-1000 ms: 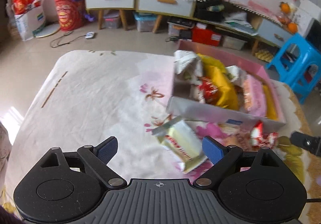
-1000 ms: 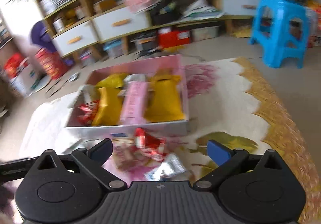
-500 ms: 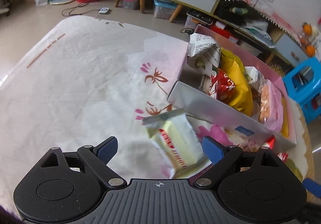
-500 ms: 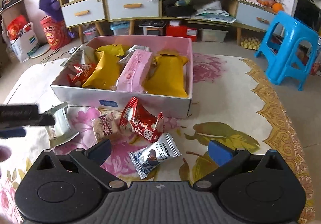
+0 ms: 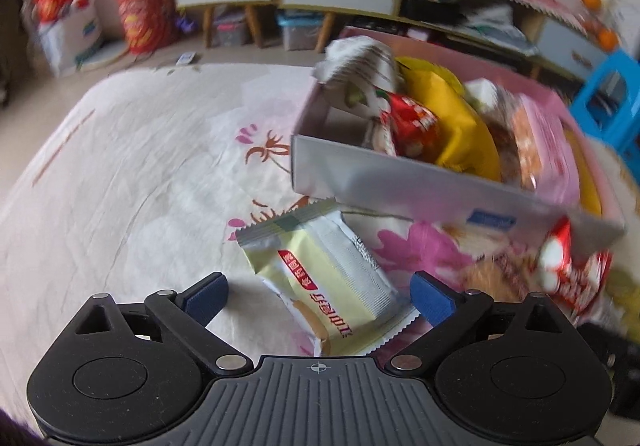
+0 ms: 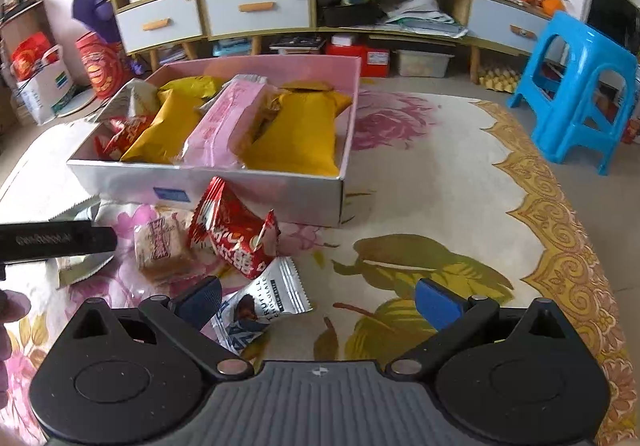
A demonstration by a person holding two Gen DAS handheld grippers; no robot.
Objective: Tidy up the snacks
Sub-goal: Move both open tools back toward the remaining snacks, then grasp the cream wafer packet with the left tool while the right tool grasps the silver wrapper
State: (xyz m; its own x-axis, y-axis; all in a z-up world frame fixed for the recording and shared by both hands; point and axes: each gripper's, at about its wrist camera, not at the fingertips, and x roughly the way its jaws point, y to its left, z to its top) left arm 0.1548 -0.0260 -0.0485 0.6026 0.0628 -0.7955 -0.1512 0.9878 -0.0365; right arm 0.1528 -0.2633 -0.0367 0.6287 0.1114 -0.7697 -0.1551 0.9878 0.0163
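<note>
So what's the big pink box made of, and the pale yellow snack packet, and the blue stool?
The pink box looks like glossy cardboard: thin straight walls, folded corners, a soft sheen. The pale yellow snack packet looks like shiny plastic film with crimped, zigzag-cut ends. The blue stool looks like smooth moulded plastic, all one colour.

Glossy foil snack wrappers (image 6: pixel 234 236), matt cardboard box (image 6: pixel 256 188), soft printed cloth (image 6: pixel 420 182), plastic stool (image 6: pixel 576 86).

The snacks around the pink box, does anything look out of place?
Yes. Four packets lie loose on the cloth before the box: pale yellow packet, red packet, small biscuit packet and white chocolate packet.
</note>
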